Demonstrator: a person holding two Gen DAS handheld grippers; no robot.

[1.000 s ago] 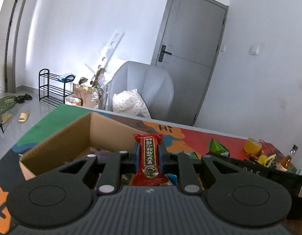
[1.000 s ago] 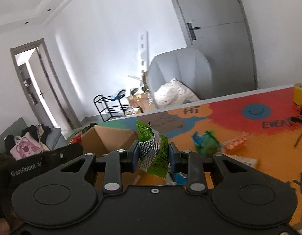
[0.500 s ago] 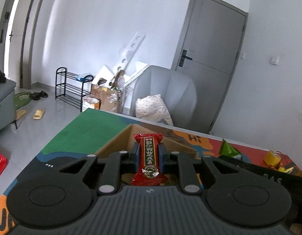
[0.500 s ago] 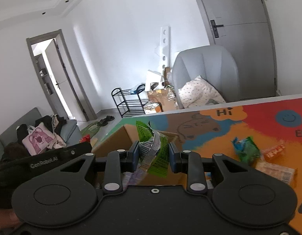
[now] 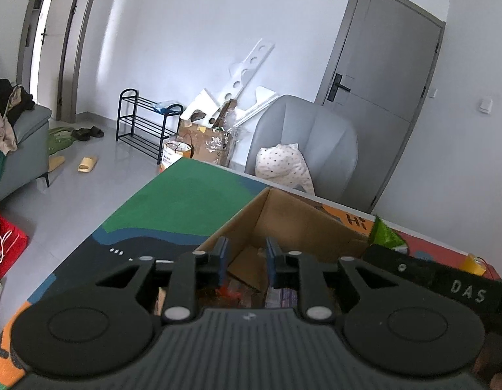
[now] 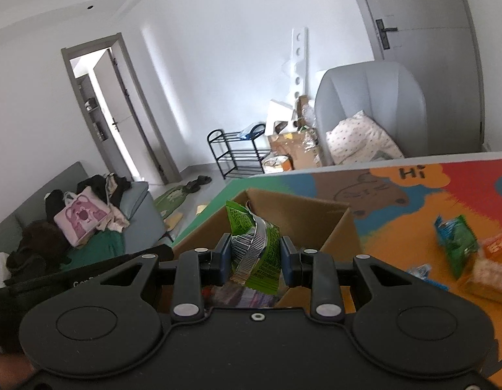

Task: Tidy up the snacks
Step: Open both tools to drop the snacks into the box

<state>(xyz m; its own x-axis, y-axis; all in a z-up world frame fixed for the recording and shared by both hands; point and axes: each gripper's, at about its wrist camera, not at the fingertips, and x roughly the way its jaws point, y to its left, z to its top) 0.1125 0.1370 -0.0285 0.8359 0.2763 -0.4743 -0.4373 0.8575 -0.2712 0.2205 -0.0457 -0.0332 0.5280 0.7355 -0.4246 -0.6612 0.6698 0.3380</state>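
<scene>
While left gripper [image 5: 246, 261] just opened, empty, right gripper [image 6: 255, 256] pinches green snack pkt [image 6: 254, 247].

My left gripper [image 5: 244, 261] is black, with two big round discs like flat wheels, a ridged grey plate between them, small silver screws on its two bars, and blue pads [image 5: 222, 256] on the inside of its fingers. My right gripper [image 6: 255, 258] looks much the same, with black discs, silver screws and blue pads [image 6: 224, 255], but its middle plate is smooth and has one little screw hole. The side of each gripper's black body shows white letters when seen from the other one's camera.
</scene>
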